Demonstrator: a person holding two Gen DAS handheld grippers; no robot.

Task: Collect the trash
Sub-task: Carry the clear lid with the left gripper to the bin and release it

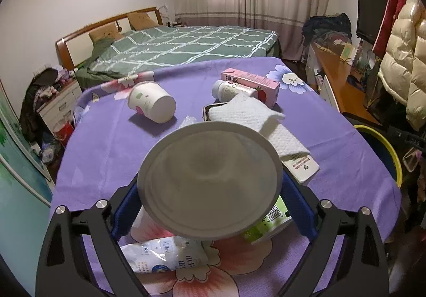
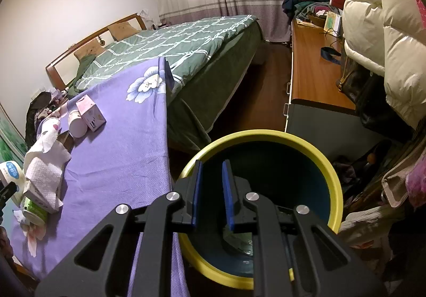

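The yogurt cup (image 1: 207, 177) lies close to the near edge of the tabletop (image 1: 106, 150), its grey base turned toward the left wrist camera and its green printed side showing low on the right. The left gripper (image 1: 210, 206) straddles it. The jaws are spread wide and, as far as this view shows, the blue pads (image 1: 125, 211) press on the cup's two sides.

A flat plastic pouch (image 1: 165, 254) lies under and just in front of the cup, at the near edge. Just beyond the cup a crumpled paper towel (image 1: 255, 118) drapes over a small white box (image 1: 300, 167). Toward the far edge a second cup (image 1: 151, 105) lies on its side to the left. To the right, a white bottle (image 1: 229, 89) rests against a pink carton (image 1: 250, 84). A purple flowered cloth covers the tabletop.

Off the right edge of the tabletop stands the bin (image 2: 266, 134), dark inside with a yellow rim. The right gripper (image 2: 213, 185) hangs over its mouth, angled downward. Its jaws are drawn nearly together with a narrow gap, and nothing shows between them. Something pale and shiny lies at the bottom of the bin, but what it is cannot be told. A bed (image 2: 173, 41) with a green checked cover stands beyond the far edge of the tabletop.
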